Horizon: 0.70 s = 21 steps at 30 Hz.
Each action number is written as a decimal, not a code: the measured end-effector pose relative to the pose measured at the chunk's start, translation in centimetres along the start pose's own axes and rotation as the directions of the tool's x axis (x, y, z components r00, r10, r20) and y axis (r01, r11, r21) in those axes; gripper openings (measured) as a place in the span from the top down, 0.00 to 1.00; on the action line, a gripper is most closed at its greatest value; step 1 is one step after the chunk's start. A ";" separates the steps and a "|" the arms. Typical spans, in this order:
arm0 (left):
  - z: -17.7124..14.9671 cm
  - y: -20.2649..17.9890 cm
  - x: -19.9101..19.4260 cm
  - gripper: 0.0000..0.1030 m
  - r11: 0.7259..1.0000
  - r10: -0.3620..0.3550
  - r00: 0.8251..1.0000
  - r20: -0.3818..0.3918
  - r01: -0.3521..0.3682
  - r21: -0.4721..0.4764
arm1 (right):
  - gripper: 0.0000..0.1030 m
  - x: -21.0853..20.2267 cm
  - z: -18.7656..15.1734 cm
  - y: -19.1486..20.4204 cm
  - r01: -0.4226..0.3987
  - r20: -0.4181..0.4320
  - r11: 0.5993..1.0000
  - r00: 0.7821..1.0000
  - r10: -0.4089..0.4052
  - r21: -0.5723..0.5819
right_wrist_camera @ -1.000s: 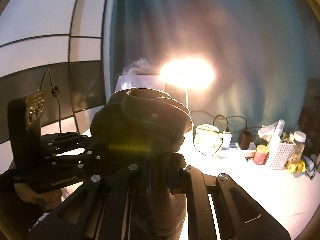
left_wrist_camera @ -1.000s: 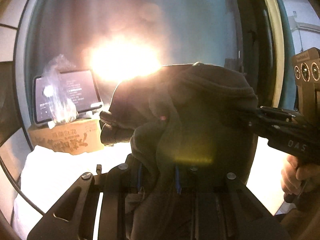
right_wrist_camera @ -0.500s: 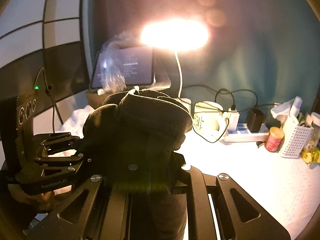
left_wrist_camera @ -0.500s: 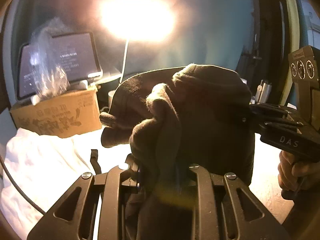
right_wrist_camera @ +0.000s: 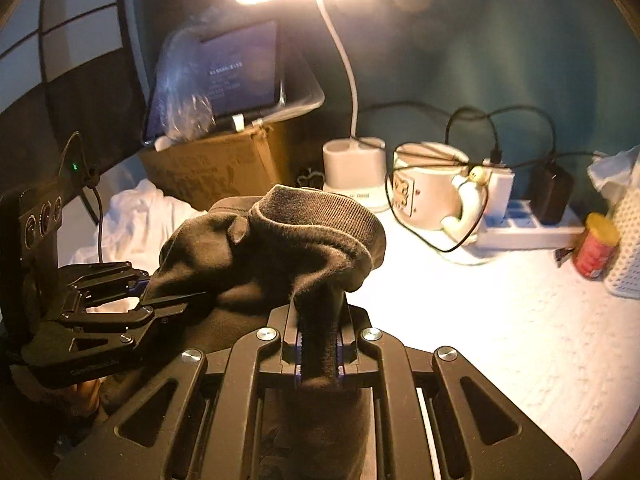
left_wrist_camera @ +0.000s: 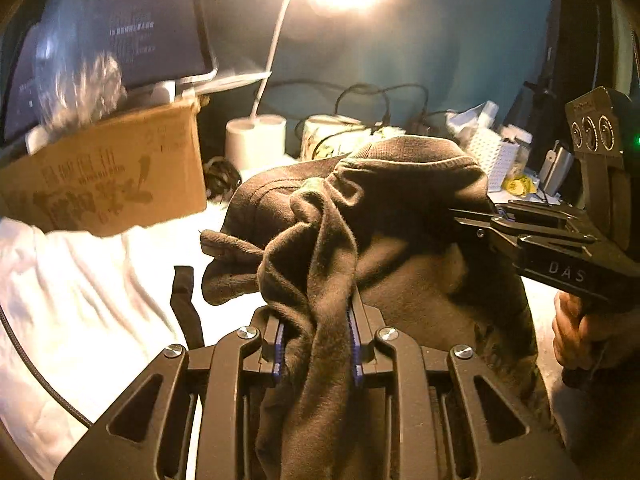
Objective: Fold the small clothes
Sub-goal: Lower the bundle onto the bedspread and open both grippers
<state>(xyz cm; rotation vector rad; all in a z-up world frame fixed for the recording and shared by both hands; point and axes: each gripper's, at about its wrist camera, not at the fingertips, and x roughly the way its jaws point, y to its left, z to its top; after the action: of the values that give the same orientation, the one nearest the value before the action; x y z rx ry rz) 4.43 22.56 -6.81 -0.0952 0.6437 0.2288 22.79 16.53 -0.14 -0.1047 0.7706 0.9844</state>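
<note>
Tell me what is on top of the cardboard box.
On the cardboard box stands a tablet with a lit screen, leaning back, a crumpled clear plastic bag in front of it. The box's inside is covered.

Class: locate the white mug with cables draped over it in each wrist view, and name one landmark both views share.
Left wrist: the white mug sits upper centre, behind the dark garment.
Right wrist: the mug sits right of centre on the table.
Shared landmark: the lamp base just left of it.
</note>
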 end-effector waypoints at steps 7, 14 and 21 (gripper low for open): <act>0.1 2.4 3.0 0.74 0.998 -0.004 0.995 -0.104 -0.002 -0.062 | 0.88 3.6 -0.1 -0.8 -0.019 -0.058 1.000 0.998 0.020 0.016; 0.8 4.5 5.2 0.63 0.987 -0.034 0.979 -0.203 0.001 -0.160 | 0.88 6.1 -0.7 -2.5 -0.002 -0.125 0.997 0.992 0.012 0.079; 2.2 4.4 6.0 0.53 0.992 0.084 0.974 -0.209 -0.101 -0.073 | 0.81 6.7 -0.7 -5.3 0.049 -0.153 0.983 0.988 -0.021 0.178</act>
<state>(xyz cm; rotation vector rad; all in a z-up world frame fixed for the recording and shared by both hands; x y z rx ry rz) 9.31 28.28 -8.78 -0.1703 0.8462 0.3390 28.69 17.96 -6.25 -0.0346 0.9912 0.8754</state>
